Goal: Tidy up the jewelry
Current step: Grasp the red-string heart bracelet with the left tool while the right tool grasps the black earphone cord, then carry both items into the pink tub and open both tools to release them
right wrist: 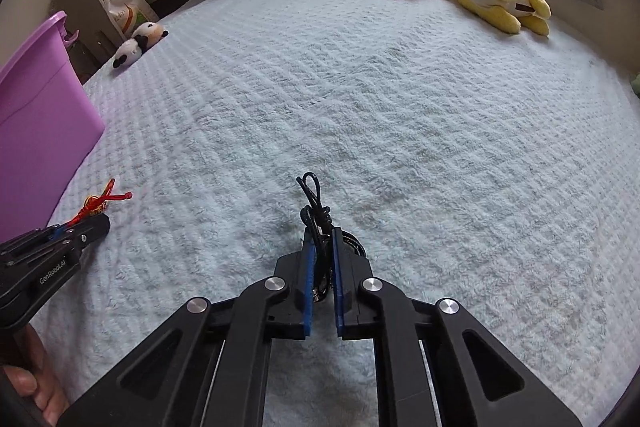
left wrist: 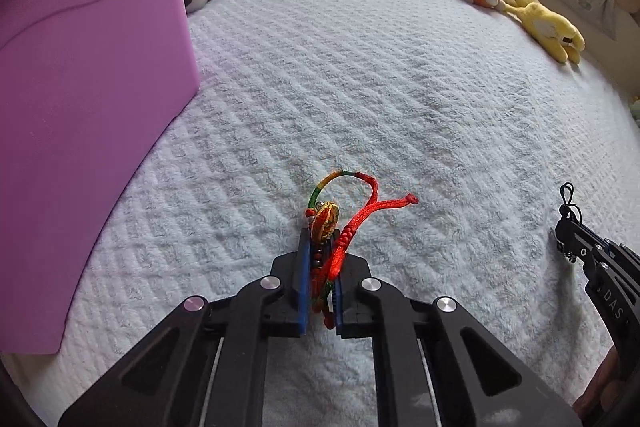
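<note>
Between my left gripper's (left wrist: 320, 247) blue-padded fingers (left wrist: 305, 279) sits the red braided cord bracelet with its multicoloured bead (left wrist: 326, 223), pinched tight. My right gripper (right wrist: 320, 247) is clamped likewise on the black cord necklace (right wrist: 316, 215). Both pieces are lifted just off the white textured bedspread (right wrist: 360, 107). Judgement: pick-up done, stowing left; the purple plastic bin (left wrist: 80, 107) stands near, at left, a likely destination. Readable: "GenRobot.AI" on the left gripper's side, "DAS" on the right's. Plush toys lie far off.
</note>
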Tool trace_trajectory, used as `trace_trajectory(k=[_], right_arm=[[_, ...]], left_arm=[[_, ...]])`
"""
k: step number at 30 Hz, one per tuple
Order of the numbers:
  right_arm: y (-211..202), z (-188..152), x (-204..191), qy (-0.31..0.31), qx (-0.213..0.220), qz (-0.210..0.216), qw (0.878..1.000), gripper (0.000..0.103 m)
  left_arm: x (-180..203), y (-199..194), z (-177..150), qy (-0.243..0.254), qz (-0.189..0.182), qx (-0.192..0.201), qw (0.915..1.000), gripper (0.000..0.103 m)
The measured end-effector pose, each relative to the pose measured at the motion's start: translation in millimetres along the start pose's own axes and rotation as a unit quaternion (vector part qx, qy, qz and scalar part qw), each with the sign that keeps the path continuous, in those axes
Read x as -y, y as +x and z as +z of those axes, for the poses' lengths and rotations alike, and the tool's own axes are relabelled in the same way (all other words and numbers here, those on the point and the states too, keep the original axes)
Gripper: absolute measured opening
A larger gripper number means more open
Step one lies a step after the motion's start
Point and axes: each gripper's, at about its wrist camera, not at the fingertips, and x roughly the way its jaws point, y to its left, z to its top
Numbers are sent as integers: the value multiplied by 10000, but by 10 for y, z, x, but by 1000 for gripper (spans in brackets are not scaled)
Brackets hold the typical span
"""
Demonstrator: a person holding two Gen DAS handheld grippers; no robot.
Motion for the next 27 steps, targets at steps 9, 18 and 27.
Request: trace_trajectory(k=[9, 18, 27], right_arm=[[-578, -190, -75, 146, -134, 219, 9996, 8], [-1661, -120, -324, -101, -177, 522, 9984, 8], [-2428, 419, -1164, -555, -24, 1236, 9908, 8]], left_arm=[[-16, -512, -214, -36, -233, -131, 9996, 9], [-158, -1572, -259, -226, -105, -168, 9995, 9], [-934, -2595, 105, -857, 199, 9, 9961, 9]])
